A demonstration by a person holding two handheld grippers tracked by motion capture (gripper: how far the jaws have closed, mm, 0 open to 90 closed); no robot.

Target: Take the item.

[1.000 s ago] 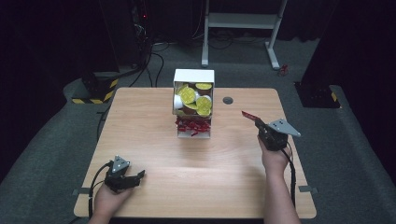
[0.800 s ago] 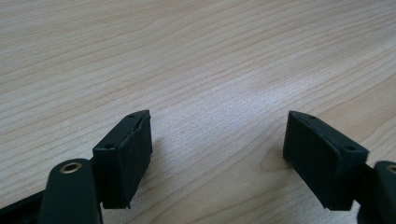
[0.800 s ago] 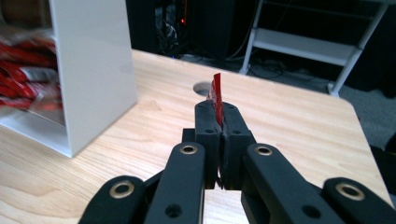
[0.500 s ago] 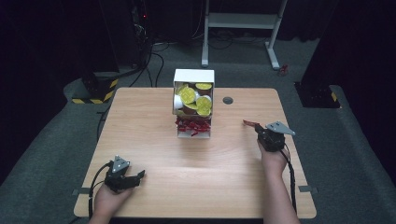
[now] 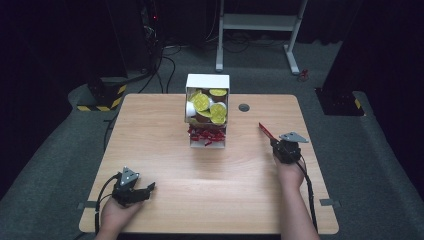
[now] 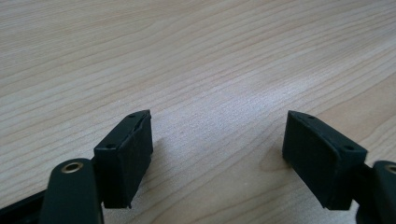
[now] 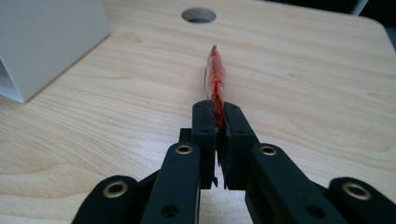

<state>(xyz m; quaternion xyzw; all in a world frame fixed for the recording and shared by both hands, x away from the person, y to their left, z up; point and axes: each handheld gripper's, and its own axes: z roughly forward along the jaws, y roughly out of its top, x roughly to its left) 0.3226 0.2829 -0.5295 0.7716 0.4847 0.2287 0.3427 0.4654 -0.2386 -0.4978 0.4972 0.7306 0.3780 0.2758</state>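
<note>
R tongs lower, red packet pinched

You have a wooden table with a round cable hole near its far edge, grey carpet around it, a white metal frame beyond, and black-and-yellow striped blocks at far left

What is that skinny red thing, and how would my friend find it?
Start at the white box in the middle of the wooden table, then look toward the table's right side, to the right gripper. The thin red packet is pinched between its black jaws, apart from the red pile in the box's bottom.
</note>
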